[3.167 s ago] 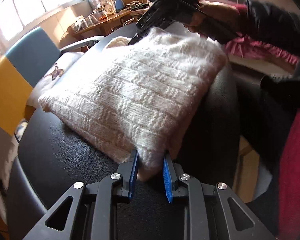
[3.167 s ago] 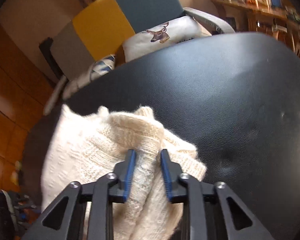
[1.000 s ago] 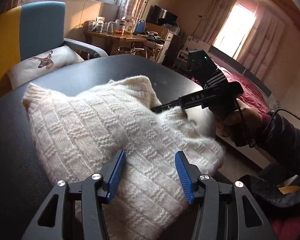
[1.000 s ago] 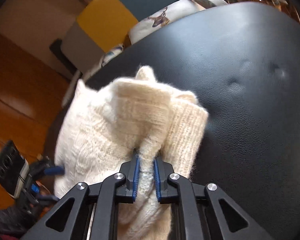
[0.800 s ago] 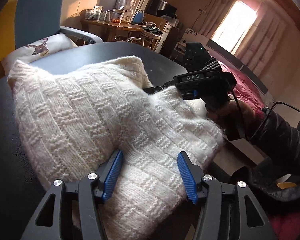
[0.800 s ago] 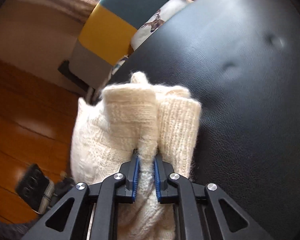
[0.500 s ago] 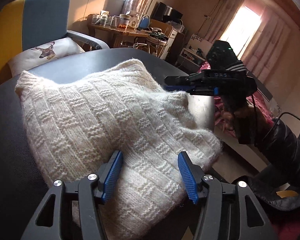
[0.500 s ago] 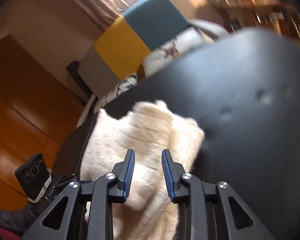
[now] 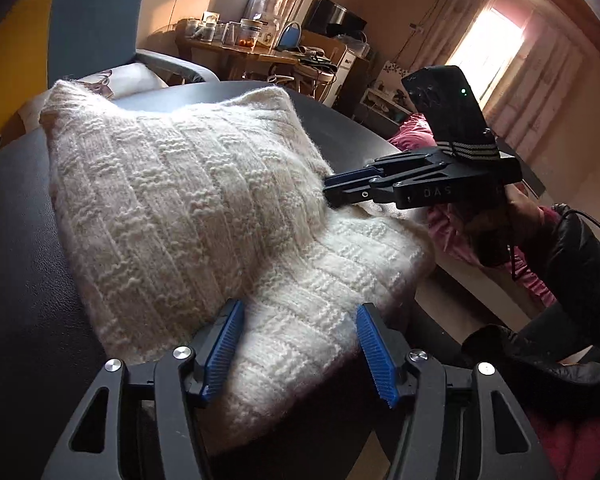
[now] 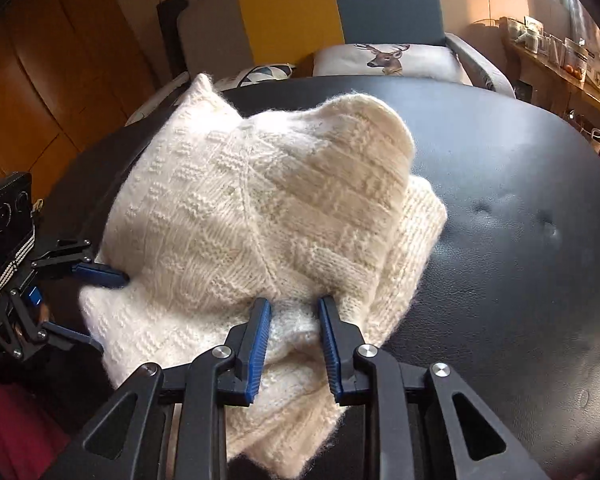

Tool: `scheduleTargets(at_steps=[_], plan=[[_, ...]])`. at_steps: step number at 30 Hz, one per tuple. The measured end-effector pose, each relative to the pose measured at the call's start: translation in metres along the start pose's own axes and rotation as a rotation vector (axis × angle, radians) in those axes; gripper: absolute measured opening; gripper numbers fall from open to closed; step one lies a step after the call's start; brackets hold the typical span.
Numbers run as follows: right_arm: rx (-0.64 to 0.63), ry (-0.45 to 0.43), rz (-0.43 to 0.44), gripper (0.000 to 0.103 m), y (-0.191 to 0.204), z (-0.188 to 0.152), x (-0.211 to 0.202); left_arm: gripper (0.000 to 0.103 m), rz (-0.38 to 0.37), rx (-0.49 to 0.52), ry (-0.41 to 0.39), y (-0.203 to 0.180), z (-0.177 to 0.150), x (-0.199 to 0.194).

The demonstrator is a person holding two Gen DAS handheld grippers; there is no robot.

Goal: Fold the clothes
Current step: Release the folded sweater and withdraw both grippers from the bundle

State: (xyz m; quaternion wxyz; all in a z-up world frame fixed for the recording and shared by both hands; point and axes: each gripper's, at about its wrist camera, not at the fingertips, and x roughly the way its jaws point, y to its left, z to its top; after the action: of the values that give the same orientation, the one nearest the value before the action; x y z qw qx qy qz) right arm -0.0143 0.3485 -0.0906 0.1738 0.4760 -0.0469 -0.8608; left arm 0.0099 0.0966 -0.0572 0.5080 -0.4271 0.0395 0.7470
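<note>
A cream knit sweater (image 9: 180,200) lies folded in a thick bundle on a black leather surface (image 9: 20,260). My left gripper (image 9: 300,320) is open, its blue pads straddling the bundle's near edge. My right gripper (image 9: 336,188) comes in from the right and touches the sweater's side edge. In the right wrist view the sweater (image 10: 260,200) shows its top layer folded over. There my right gripper (image 10: 294,308) is open, with loose knit lying between its fingers. My left gripper (image 10: 96,308) stands wide open at the bundle's left edge.
A yellow and blue armchair (image 10: 340,0) with a deer cushion (image 10: 384,60) stands behind the leather surface (image 10: 500,240). A cluttered wooden table (image 9: 240,48) is at the back. A person's dark sleeve (image 9: 572,260) and pink bedding (image 9: 416,136) are on the right.
My right gripper was shut on a fold of the sweater, then let go and opened; the top layer now rests on the bundle. My left gripper opened earlier and has stayed open at the near edge.
</note>
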Motion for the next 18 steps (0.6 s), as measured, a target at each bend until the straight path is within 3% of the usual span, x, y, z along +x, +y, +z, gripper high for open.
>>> scheduleTargets(at_steps=[5, 9, 14, 16, 18], plan=[[0.068, -0.039, 0.045, 0.024, -0.01, -0.007, -0.003, 0.06, -0.052, -0.138, -0.115, 0.014, -0.007, -0.043], [0.1, -0.061, 0.059, 0.024, -0.011, -0.008, -0.006, 0.06, -0.032, -0.245, -0.171, 0.035, -0.021, -0.067], [0.126, -0.07, 0.063, 0.024, -0.011, -0.011, -0.008, 0.06, -0.031, -0.2, -0.111, 0.023, -0.029, -0.047], [0.131, -0.066, 0.061, 0.024, -0.01, -0.01, -0.008, 0.06, 0.032, -0.145, -0.051, 0.013, -0.032, -0.029], [0.134, -0.059, 0.057, 0.024, -0.01, -0.008, -0.008, 0.062, 0.04, -0.131, -0.047, 0.013, -0.033, -0.025]])
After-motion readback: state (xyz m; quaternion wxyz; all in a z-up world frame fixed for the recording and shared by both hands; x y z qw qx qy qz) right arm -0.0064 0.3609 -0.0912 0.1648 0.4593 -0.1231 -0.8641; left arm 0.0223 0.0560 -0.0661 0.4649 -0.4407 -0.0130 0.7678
